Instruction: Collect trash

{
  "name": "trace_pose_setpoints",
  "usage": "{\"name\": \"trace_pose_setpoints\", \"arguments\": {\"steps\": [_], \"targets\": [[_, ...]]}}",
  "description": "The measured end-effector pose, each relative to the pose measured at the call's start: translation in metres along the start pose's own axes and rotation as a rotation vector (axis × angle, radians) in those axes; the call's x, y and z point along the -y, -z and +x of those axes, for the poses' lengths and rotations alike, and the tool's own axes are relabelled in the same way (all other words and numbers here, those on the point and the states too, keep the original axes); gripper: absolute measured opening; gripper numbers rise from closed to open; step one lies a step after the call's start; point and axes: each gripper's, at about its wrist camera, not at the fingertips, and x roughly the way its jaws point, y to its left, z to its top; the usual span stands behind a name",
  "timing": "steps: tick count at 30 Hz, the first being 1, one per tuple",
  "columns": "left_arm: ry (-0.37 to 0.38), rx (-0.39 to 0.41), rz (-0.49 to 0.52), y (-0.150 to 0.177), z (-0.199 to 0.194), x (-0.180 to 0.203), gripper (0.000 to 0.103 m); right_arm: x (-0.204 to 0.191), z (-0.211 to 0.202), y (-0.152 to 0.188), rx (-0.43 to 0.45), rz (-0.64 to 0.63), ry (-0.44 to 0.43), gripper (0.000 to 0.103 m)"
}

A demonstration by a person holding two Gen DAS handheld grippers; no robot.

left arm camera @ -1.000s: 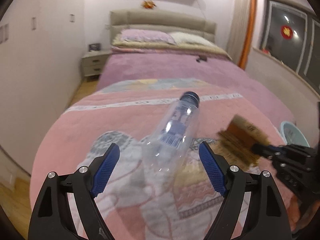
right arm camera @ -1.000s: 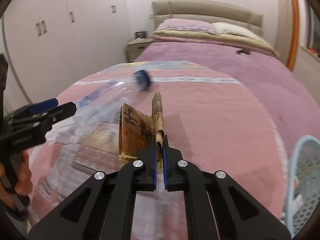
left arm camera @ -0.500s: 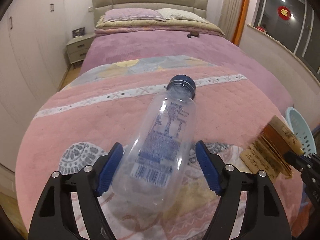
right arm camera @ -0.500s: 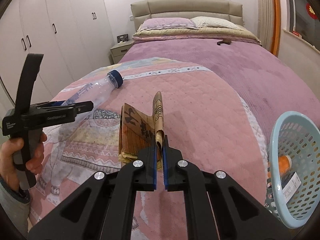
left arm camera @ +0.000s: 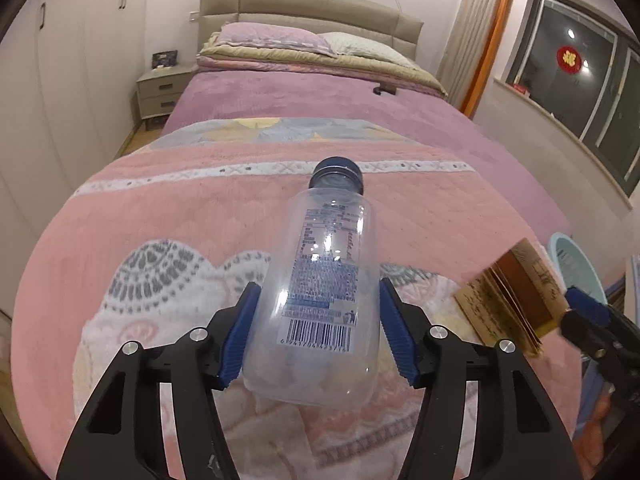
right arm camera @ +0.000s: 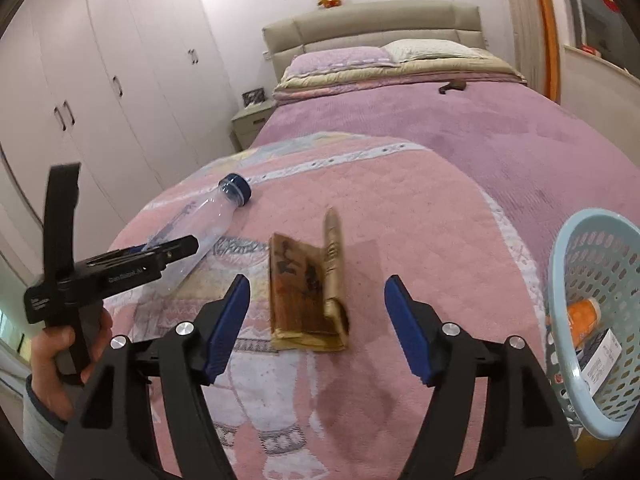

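A clear plastic bottle (left arm camera: 320, 300) with a dark blue cap lies on the pink bedspread; it also shows in the right wrist view (right arm camera: 200, 232). My left gripper (left arm camera: 316, 336) has closed on the bottle's lower body, both pads touching its sides. A folded brown-and-gold paper wad (right arm camera: 308, 292) is between the wide-open fingers of my right gripper (right arm camera: 316, 328), blurred and no longer pinched. The wad also shows in the left wrist view (left arm camera: 516, 292).
A light blue perforated basket (right arm camera: 580, 248) stands at the bed's right edge, holding an orange container (right arm camera: 584, 316) and a small carton. The bed stretches ahead to pillows and headboard (left arm camera: 312, 12). White wardrobes (right arm camera: 100, 80) and a nightstand (left arm camera: 162, 92) are on the left.
My right gripper has opened and let go of the paper wad. My left gripper's fingers have closed in onto the bottle.
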Motion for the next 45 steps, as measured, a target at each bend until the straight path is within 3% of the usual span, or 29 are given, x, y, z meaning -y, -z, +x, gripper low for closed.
{"name": "trace_pose_setpoints", "arguments": {"steps": [7, 8, 9, 14, 34, 41, 45], "targets": [[0.026, -0.003, -0.015, 0.017, -0.009, 0.003, 0.055, -0.026, 0.030, 0.002, -0.068, -0.104, 0.113, 0.066], [0.026, -0.001, -0.015, 0.019, -0.010, 0.004, 0.055, -0.025, 0.033, 0.002, -0.073, -0.098, 0.119, 0.060], [0.026, 0.002, -0.013, 0.020, -0.011, 0.005, 0.055, -0.024, 0.036, 0.002, -0.081, -0.091, 0.122, 0.045], [0.062, 0.010, -0.018, 0.023, -0.016, 0.010, 0.054, -0.015, 0.035, 0.001, -0.082, -0.060, 0.082, 0.037], [0.218, 0.099, 0.047, 0.012, -0.049, 0.068, 0.053, 0.018, -0.042, -0.011, 0.071, 0.024, 0.088, 0.035], [0.287, 0.153, 0.137, -0.005, -0.065, 0.116, 0.053, 0.044, -0.090, -0.019, 0.168, 0.063, 0.143, 0.035], [0.357, 0.164, 0.210, -0.014, -0.068, 0.165, 0.053, 0.072, -0.122, -0.019, 0.228, 0.107, 0.192, 0.035]]}}
